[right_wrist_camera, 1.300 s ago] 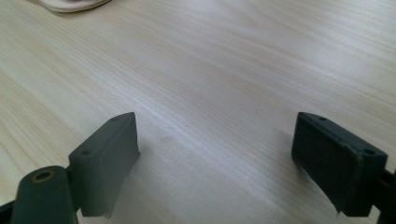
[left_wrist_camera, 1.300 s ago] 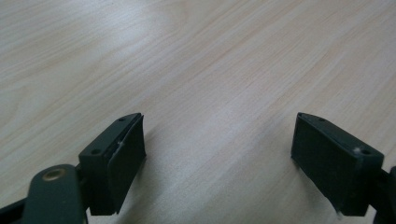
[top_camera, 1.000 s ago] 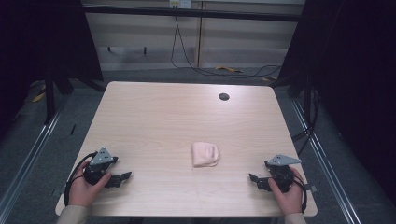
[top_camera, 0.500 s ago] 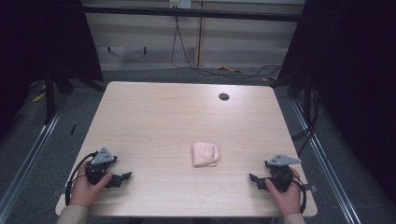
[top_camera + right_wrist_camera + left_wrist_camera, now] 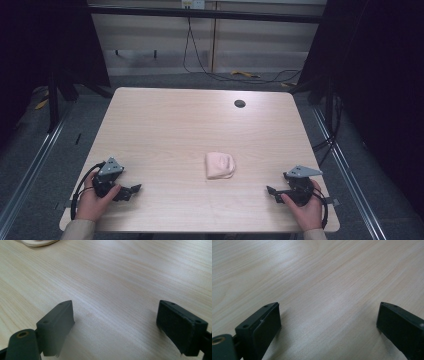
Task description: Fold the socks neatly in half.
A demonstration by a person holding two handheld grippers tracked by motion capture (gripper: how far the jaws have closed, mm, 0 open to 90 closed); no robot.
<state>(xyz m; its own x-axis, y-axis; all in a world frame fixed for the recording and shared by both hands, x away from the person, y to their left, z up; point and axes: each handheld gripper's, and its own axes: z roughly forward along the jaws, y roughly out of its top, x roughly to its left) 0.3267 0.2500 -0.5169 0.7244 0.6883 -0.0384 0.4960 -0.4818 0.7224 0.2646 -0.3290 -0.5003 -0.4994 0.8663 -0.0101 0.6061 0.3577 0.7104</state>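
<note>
Count on inspection: one bench (image 5: 165, 125), light wood. One pale pink folded cloth (image 5: 220, 165) lying on it. One round dark grommet hole (image 5: 240, 104) near the far edge. Two claws: left claw (image 5: 131, 190) and right claw (image 5: 272, 192), each with two black jaws.

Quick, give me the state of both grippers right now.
Left gripper: open, holding nothing, jaws wide apart over bare table.
Right gripper: open, holding nothing, apart from the pale folded cloth.
</note>
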